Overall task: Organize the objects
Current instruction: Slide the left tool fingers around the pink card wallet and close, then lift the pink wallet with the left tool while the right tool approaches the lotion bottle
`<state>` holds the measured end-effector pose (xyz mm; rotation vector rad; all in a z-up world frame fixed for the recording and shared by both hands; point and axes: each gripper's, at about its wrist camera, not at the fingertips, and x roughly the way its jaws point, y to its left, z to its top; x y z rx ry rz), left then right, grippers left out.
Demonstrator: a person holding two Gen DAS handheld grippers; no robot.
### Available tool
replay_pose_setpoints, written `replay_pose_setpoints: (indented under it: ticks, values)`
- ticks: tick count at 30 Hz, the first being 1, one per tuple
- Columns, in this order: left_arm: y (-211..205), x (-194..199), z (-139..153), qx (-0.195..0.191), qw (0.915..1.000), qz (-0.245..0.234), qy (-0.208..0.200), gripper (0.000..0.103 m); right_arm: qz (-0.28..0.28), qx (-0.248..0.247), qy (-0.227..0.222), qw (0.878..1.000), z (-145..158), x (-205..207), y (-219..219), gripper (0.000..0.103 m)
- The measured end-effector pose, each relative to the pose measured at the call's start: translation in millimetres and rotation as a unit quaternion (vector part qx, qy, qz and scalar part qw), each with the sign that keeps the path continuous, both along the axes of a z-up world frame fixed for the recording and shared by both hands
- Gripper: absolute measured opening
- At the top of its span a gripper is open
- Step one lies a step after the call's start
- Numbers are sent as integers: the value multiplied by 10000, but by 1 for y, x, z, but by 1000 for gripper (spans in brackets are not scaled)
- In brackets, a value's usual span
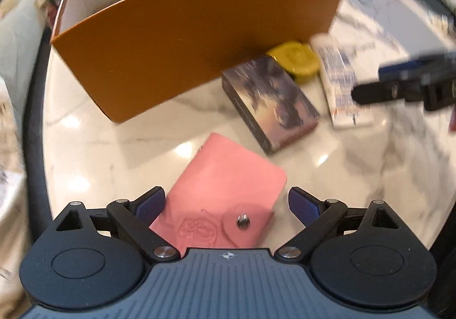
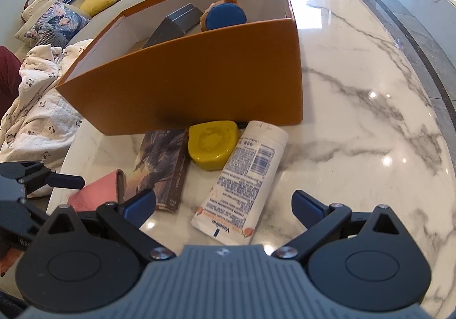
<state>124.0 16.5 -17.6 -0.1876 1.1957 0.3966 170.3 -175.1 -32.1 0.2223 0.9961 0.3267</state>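
An orange box (image 1: 199, 42) (image 2: 199, 76) stands on the marble table and holds a grey box (image 2: 173, 25) and a plush toy (image 2: 225, 15). In front of it lie a pink wallet (image 1: 225, 190) (image 2: 97, 192), a patterned book-like box (image 1: 270, 102) (image 2: 162, 165), a yellow round case (image 1: 296, 61) (image 2: 212, 145) and a white Vaseline tube (image 1: 339, 82) (image 2: 245, 179). My left gripper (image 1: 226, 205) is open, its fingers on either side of the wallet's near end. My right gripper (image 2: 223, 207) is open just above the tube's near end.
The marble table (image 2: 370, 91) stretches far to the right. A sofa with cushions (image 2: 57, 19) and a white blanket (image 2: 34, 108) lie beyond the table's left edge. The right gripper shows in the left wrist view (image 1: 404, 85), the left gripper in the right wrist view (image 2: 37, 179).
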Motion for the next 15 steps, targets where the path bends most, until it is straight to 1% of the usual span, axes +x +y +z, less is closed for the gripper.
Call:
replay_pose_setpoints:
  ticks: [2, 3, 5, 8, 9, 13, 15]
  values:
    - [-5, 2, -7, 288, 9994, -66, 202, 103, 2, -3, -16, 10000, 1, -4, 0, 101]
    - [-5, 1, -9, 338, 9992, -22, 193, 103, 7, 0, -14, 10000, 1, -6, 0, 101]
    - [3, 2, -10, 152, 9993, 286, 177, 103, 16, -17, -8, 10000, 0, -8, -1, 101]
    - [18, 0, -12, -141, 9968, 774, 154, 103, -71, -158, -46, 9998, -4, -7, -1, 101]
    - [21, 0, -13, -205, 9948, 979, 168, 103, -153, -236, -62, 9996, -6, -6, -1, 101]
    - [27, 2, -12, -251, 9861, 1624, 226, 103, -465, -734, -174, 9961, -13, 5, 4, 101]
    - [29, 3, -13, -321, 9808, 1908, 226, 103, -522, -807, -167, 9952, -16, 12, 7, 101]
